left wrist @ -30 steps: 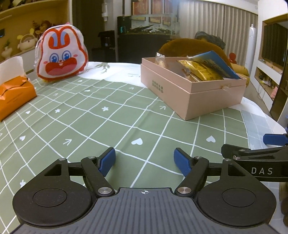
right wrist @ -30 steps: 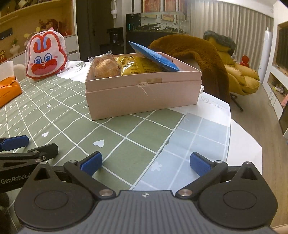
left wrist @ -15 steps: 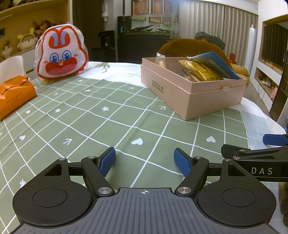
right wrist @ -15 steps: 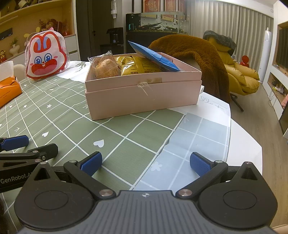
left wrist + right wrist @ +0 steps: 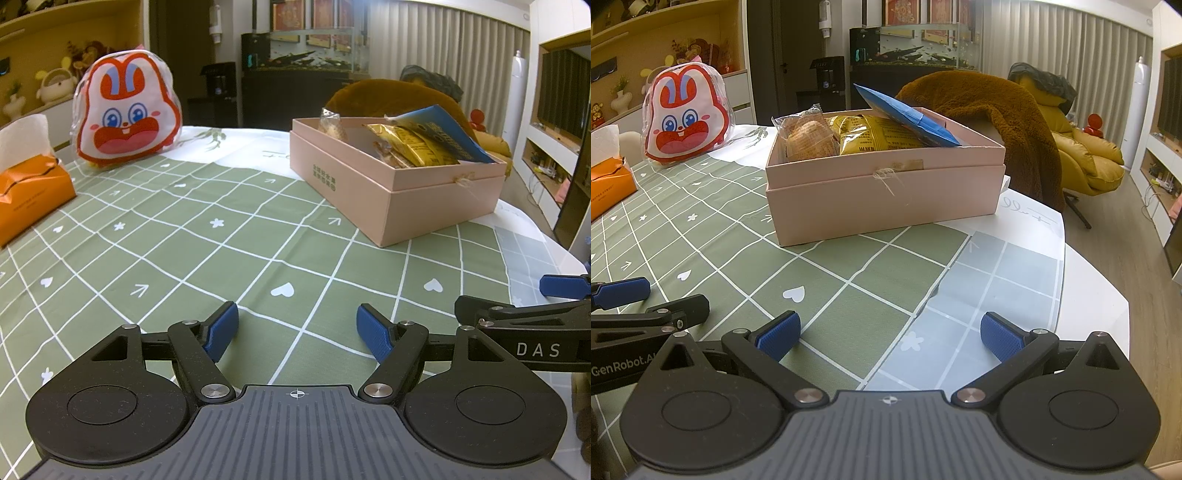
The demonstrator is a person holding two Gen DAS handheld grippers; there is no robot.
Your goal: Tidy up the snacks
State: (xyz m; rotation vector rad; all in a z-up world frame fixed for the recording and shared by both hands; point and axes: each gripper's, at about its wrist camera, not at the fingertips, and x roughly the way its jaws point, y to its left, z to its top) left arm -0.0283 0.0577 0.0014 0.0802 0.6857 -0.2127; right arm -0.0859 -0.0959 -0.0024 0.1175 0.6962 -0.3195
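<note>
**Two tongs wide, nothing held, snacks in the pink box**

Two sets of tongs sit low over my table, side by side. My left tongs (image 5: 297, 332) are spread wide with only green checked tablecloth (image 5: 221, 251) between the blue pads (image 5: 221, 328). My right tongs (image 5: 888, 334) are spread wider, and nothing is in them either; under them the green cloth meets a grey-blue checked patch (image 5: 1004, 273). Each set shows at the edge of the other's view, just beside it.

Farther out, at about 1 o'clock from the left tongs and 12 o'clock from the right, the pink box (image 5: 882, 199) stands open-topped on the cloth, well apart from both tongs. Inside it I see a clear-wrapped pastry (image 5: 809, 136) at the left end in the right wrist view, a yellow snack bag (image 5: 875, 136) beside it, and a blue packet (image 5: 905, 114) leaning tilted across the yellow bag, its upper end poking above the rim.

Farther still, at 10 o'clock, a rabbit-face bag (image 5: 129, 110) stands upright near the far table edge. At 9 o'clock an orange tissue pack (image 5: 31, 192) lies with a white tissue sticking up. Beyond the box, a brown fleece throw (image 5: 993, 122) drapes over a chair.
</note>
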